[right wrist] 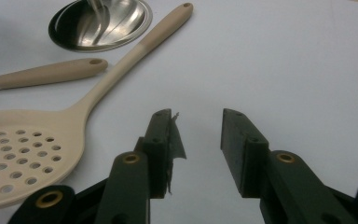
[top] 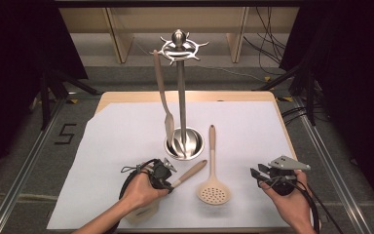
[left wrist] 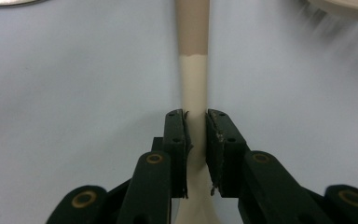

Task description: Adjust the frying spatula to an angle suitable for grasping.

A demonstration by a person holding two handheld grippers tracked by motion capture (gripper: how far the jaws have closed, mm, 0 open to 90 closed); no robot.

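Beige spatula handle (left wrist: 193, 93) lies on the bench near the stand base (top: 185, 141), pinched by left gripper (left wrist: 196, 119), right gripper (right wrist: 198, 126) spread idle; next likely lift and hang.

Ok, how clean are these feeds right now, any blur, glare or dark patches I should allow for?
High view: even light on the white sheet, dark at both sides, bright glints on the steel stand. Left gripper view: the handle between the fingers is fairly sharp, the skimmer edge at top right is smeared. Right gripper view: soft overall, with reflections in the stand's base.
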